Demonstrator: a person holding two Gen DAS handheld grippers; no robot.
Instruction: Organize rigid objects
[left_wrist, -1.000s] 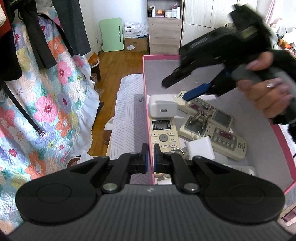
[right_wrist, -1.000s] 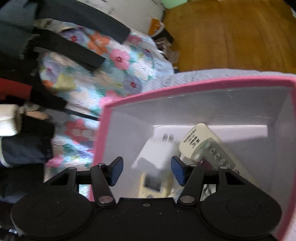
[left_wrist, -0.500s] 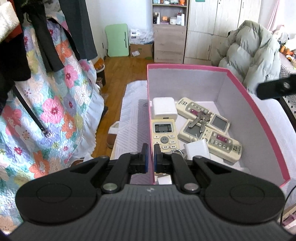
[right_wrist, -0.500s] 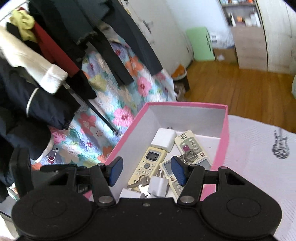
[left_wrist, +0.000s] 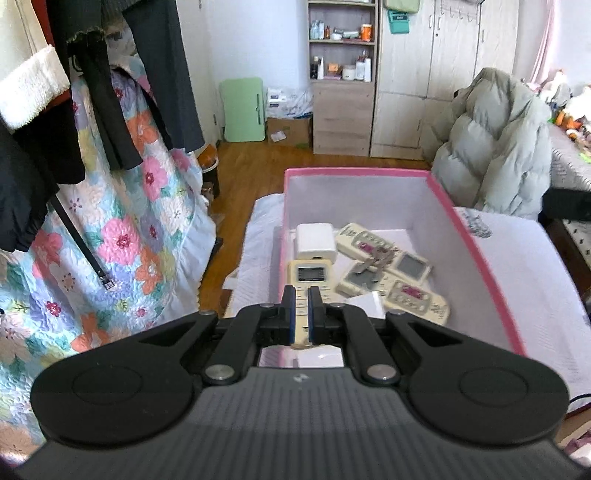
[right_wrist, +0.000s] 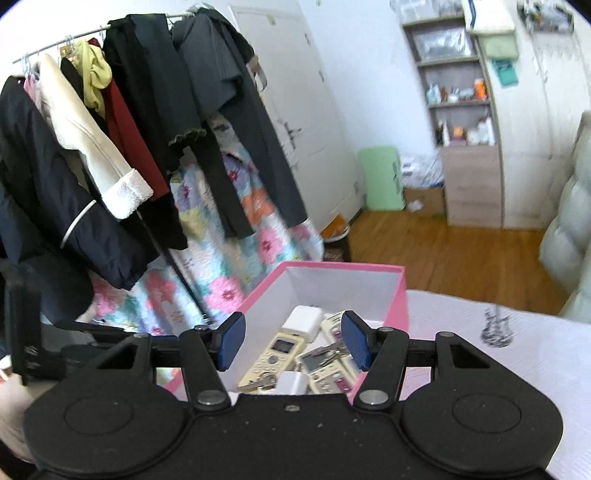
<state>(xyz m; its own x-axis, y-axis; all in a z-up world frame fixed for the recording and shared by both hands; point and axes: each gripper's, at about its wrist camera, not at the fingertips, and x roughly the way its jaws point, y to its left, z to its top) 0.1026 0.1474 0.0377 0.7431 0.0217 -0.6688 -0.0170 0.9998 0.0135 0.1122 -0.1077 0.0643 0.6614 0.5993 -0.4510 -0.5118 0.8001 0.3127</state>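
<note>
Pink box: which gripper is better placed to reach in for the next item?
Right, probably. The right gripper is open, empty, and aimed over the pink box at the remotes. The left gripper is nearly shut, low at the box's near end.

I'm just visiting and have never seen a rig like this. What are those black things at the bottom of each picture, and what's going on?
There is no robot here: a person holds a two-finger gripper in each hand, with a camera on each looking along its fingers. One picture comes from the left gripper, whose fingers are nearly together and hold nothing. The other comes from the right gripper, which is open and empty. Both look at a pink box on a white cover. Inside lie remotes, white chargers and keys.
</note>
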